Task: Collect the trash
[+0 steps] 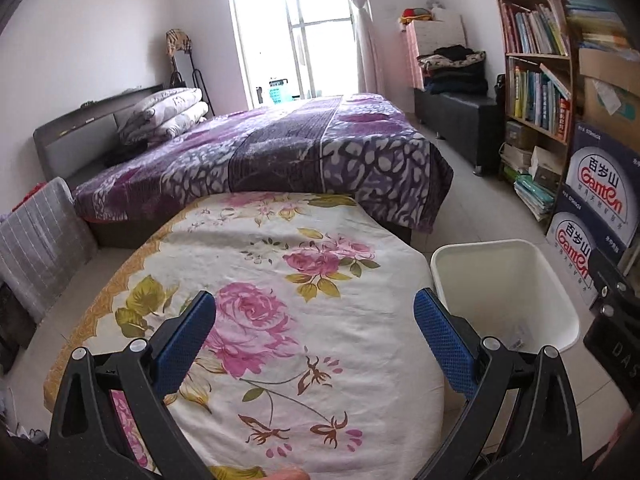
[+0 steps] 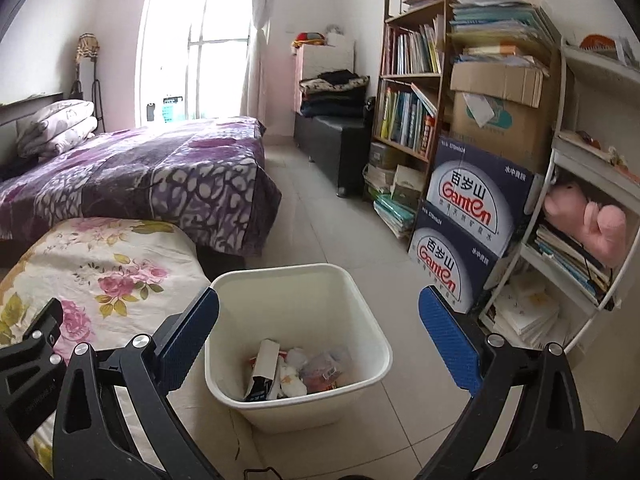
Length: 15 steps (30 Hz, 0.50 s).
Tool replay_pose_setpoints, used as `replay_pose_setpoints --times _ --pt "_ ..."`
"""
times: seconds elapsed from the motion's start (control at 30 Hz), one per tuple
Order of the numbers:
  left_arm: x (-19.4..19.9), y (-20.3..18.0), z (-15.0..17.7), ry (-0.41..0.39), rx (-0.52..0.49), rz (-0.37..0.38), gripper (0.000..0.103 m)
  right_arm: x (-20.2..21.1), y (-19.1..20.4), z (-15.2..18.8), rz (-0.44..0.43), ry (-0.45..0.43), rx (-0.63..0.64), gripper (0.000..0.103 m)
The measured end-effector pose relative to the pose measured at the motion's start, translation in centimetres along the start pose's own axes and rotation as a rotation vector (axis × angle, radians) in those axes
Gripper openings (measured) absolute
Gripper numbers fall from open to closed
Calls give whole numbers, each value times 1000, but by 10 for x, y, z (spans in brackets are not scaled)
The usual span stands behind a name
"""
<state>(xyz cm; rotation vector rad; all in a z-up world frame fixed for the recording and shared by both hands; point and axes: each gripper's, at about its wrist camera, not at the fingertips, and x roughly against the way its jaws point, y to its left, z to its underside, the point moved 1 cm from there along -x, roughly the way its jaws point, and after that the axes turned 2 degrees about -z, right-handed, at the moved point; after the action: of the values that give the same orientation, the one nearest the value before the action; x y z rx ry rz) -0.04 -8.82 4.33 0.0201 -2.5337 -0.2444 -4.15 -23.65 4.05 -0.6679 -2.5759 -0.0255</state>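
A white plastic bin [image 2: 362,316] stands on the tiled floor beside a round table under a floral cloth [image 2: 100,264]. Inside it lies trash [image 2: 296,368]: a small carton, crumpled paper and wrappers. My right gripper [image 2: 318,334] hovers over the bin, wide open, nothing between its blue pads. My left gripper [image 1: 314,334] is above the floral cloth [image 1: 280,280], also wide open and empty. In the left wrist view the bin [image 1: 504,288] sits right of the table, and part of the right gripper's black body [image 1: 616,320] shows at the right edge.
A bed with a purple blanket [image 1: 280,152] lies beyond the table. Stacked water cartons [image 2: 468,232], cardboard boxes and a bookshelf [image 2: 412,96] line the right wall, with a white rack [image 2: 576,216] near the bin. A grey padded chair [image 1: 40,232] stands to the left.
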Motion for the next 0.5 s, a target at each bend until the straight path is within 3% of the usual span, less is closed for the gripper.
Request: replay_pose_setpoints --times 0.5 --pt "-9 1 1 30 9 -3 96 -8 11 8 -10 42 34 96"
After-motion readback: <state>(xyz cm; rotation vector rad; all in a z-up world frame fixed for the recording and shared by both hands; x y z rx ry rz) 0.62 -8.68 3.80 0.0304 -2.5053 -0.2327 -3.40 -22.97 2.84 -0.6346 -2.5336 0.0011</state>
